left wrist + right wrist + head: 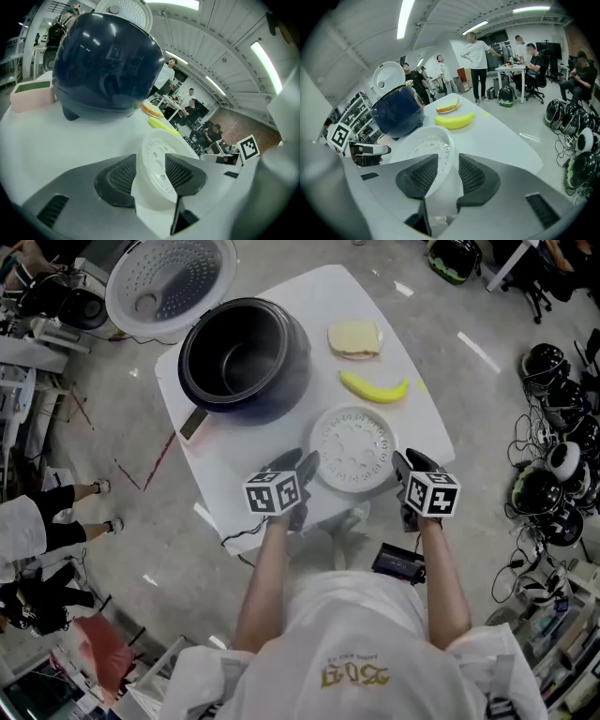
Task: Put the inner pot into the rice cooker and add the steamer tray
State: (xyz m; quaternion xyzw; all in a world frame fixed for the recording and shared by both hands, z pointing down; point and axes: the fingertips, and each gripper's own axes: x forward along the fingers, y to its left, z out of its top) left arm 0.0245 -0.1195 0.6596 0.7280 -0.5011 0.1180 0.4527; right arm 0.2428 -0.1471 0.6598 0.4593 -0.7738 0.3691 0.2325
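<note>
The white perforated steamer tray (354, 448) lies on the white table (234, 465), near its front edge. My left gripper (302, 467) is at the tray's left rim and my right gripper (405, 471) at its right rim. In the left gripper view the tray's rim (157, 161) stands between the jaws of the left gripper (150, 174), which do not press on it. The right gripper (448, 171) straddles the opposite rim (436, 154) the same way. The dark blue rice cooker (246, 357) stands behind with its white lid (171, 282) open and a dark pot inside.
A banana (373, 388) and a slice of bread (354, 338) lie right of the cooker. Helmets and cables (553, 474) crowd the floor at the right. People stand at the left (37, 521), and a black device (398, 563) sits below the table's front edge.
</note>
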